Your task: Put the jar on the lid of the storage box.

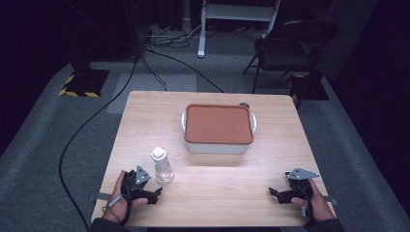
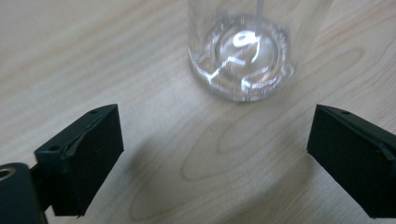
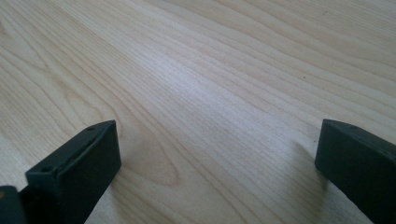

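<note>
A small clear bottle (image 1: 162, 166) with a white cap stands upright on the wooden table (image 1: 145, 125), near the front left. In the left gripper view its transparent base (image 2: 243, 65) sits just ahead of the jaws. My left gripper (image 1: 155, 194) rests on the table just in front of the bottle, open and holding nothing, jaws wide apart (image 2: 212, 161). My right gripper (image 1: 273, 192) lies at the front right, also open over bare wood (image 3: 215, 163). A white container with a brown lid (image 1: 218, 124) sits at the table's middle back.
A small dark object (image 1: 244, 105) peeks out behind the container. Beyond the table stand a folding chair (image 1: 290, 48), a white frame's leg (image 1: 202, 34) and cables on the grey carpet. A stand base with yellow-black tape (image 1: 84, 83) sits far left.
</note>
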The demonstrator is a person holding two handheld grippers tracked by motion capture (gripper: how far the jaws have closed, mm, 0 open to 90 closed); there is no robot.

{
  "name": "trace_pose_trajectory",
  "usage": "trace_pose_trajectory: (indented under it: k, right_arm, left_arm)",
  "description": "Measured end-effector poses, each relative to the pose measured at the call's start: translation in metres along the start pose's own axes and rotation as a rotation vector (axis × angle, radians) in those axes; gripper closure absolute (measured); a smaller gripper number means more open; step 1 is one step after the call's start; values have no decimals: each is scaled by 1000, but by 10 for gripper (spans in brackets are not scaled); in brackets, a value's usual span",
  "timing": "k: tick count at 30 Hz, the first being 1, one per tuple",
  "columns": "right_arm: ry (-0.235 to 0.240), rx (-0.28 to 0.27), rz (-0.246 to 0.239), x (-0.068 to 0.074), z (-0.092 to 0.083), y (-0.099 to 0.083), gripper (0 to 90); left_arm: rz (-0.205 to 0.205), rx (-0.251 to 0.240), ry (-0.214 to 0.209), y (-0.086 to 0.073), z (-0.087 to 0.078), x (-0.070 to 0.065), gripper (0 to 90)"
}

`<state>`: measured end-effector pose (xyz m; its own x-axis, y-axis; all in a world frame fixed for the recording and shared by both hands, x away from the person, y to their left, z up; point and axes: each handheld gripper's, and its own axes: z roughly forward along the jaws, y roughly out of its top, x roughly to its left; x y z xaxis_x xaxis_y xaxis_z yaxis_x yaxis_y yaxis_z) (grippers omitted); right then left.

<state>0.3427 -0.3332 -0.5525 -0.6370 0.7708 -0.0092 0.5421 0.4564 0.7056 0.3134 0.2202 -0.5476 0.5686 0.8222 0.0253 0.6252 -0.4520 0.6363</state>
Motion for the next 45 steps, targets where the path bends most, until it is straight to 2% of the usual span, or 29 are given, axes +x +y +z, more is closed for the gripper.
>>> trace_pose_trajectory:
  k: [3, 5, 16, 25, 32, 35, 38, 40, 45]
  right_arm:
    - [0, 0, 0, 0, 0, 0, 0]
    - [0, 0, 0, 0, 0, 0, 0]
    - [0, 0, 0, 0, 0, 0, 0]
    - [1, 0, 0, 0, 0, 0, 0]
    - [4, 0, -2, 0, 0, 0, 0]
    - [4, 1, -2, 0, 0, 0, 0]
    - [4, 0, -2, 0, 0, 0, 0]
    - [4, 0, -2, 0, 0, 0, 0]
    - [4, 0, -2, 0, 0, 0, 0]
  left_arm:
    - [-33, -3, -15, -1, 2, 2, 5]
    - [-38, -14, -14, -2, 2, 3, 2]
    - [-43, -28, -9, -3, 3, 3, 2]
    - [-49, -7, -8, -1, 3, 3, 3]
    - [-51, 4, 9, 0, 1, 2, 5]
    - [-41, -3, 20, 1, 0, 1, 23]
    - [-47, -17, 32, 1, -1, 1, 24]
    - [-64, -33, 31, 2, -3, 1, 24]
    - [-58, -50, 28, 3, -7, -1, 24]
